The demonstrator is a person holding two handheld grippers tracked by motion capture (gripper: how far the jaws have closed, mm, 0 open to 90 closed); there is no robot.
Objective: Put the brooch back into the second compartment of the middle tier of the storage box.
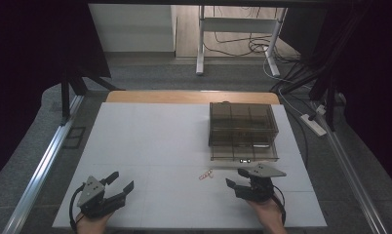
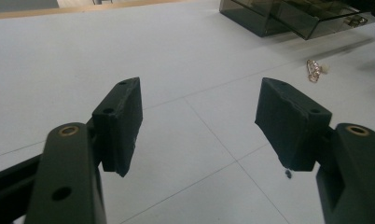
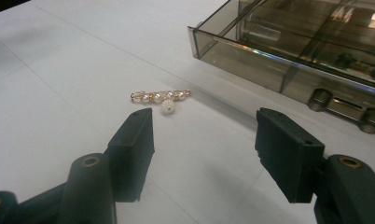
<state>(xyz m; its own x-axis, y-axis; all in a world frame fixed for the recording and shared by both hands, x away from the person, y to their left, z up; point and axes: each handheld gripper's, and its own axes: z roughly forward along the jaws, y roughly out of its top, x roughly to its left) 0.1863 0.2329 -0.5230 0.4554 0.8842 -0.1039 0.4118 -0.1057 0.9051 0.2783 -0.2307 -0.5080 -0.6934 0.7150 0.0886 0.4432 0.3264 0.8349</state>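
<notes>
A dim workroom around a white work table

The white table (image 1: 150, 141) has a wooden far edge (image 1: 191, 96) and metal rails (image 1: 43, 165) at its sides. Beyond lie grey carpet (image 1: 155, 73), a pale wall panel (image 1: 130, 27), white desk legs (image 1: 200, 41) and loose black cables (image 1: 255, 46). A power strip (image 1: 315, 124) lies right.

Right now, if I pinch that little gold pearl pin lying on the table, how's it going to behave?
The pearl pin looks thin and lies flat, so the right gripper, jaws open, may struggle to get under it. It is probably very light and may skid on the smooth white table. Its round dangling bead likely swings.
</notes>
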